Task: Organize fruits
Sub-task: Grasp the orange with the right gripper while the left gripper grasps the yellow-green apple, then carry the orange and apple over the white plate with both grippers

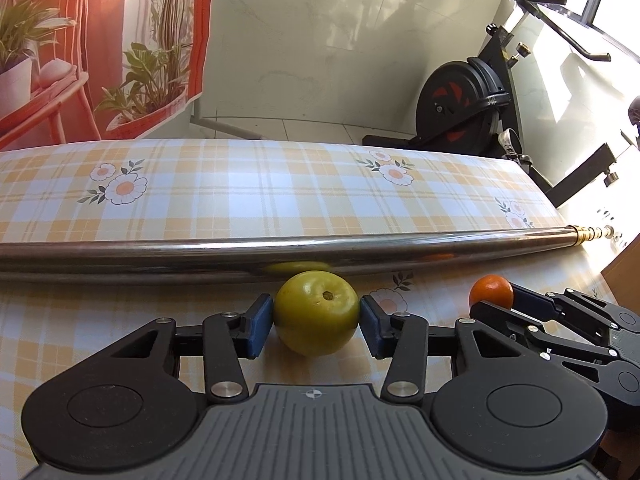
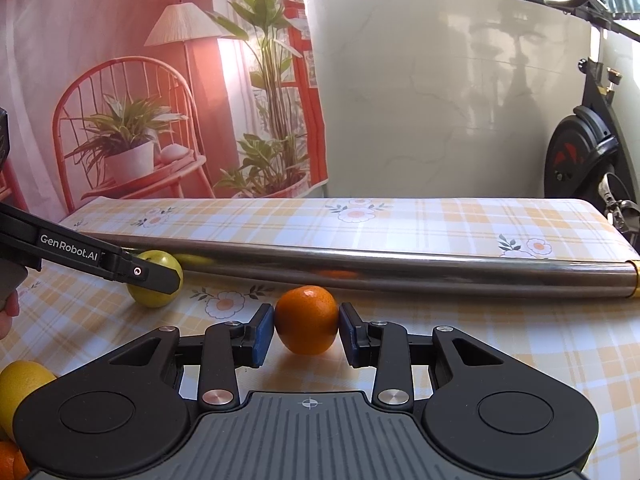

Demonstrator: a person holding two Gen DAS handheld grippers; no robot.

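A green apple (image 1: 316, 316) rests on the checked tablecloth (image 1: 240, 200) just in front of a steel tube. My left gripper (image 1: 316, 322) has its blue pads pressed on both sides of the apple. A small orange (image 2: 306, 318) sits on the cloth to the right, and my right gripper (image 2: 307, 330) is shut on it, one pad touching each side. In the right wrist view the green apple (image 2: 160, 298) lies at the left, partly hidden by one left finger (image 2: 148, 274). In the left wrist view the orange (image 1: 491, 288) shows between the right gripper's fingertips (image 1: 486, 308).
A long steel tube (image 2: 400, 272) lies across the table behind both fruits. A yellow fruit (image 2: 20, 388) and another orange fruit (image 2: 8, 460) sit at the near left. An exercise bike (image 1: 464, 104) stands beyond the far right edge. A hand (image 2: 6, 312) holds the left gripper.
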